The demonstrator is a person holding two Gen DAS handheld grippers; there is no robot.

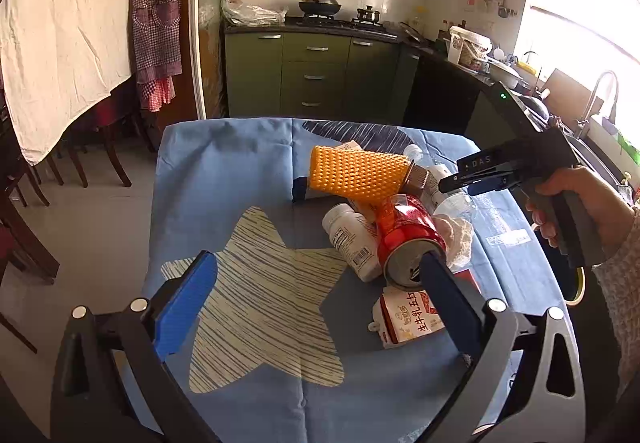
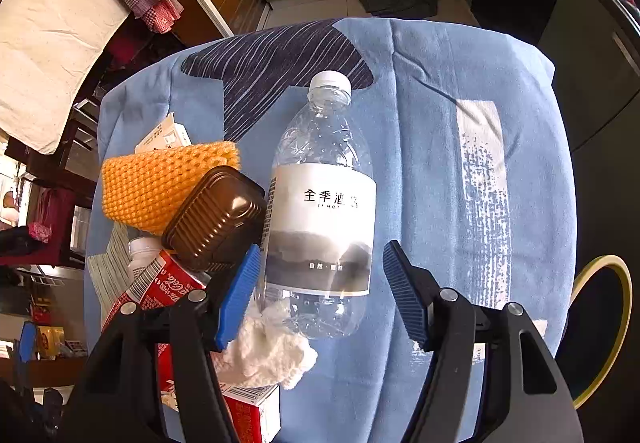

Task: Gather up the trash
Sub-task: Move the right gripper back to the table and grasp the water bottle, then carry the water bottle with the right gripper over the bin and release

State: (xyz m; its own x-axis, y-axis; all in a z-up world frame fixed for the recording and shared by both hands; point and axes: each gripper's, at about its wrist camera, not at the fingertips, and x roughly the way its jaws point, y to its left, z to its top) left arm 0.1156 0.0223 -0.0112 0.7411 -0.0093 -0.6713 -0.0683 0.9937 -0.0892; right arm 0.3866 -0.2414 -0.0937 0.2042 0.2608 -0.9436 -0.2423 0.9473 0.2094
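Behind can (image 1: 408, 239), tissue (image 1: 456, 235) half-hidden.

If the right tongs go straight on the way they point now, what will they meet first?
Most likely the clear water bottle. It lies on the blue cloth directly between the open right tongs, cap pointing away. The white tissue sits near the left finger, though depth there is unclear.

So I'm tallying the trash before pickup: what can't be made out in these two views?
- Bottle: left view, mostly hidden behind the orange mesh and the right gripper.
- Can: right view, partly covered by the brown tray and the gripper's own finger.
- Red carton: right view, cut off by the bottom edge.
- Yellow ring: right view, mostly hidden by the table edge; what it is stays unclear.
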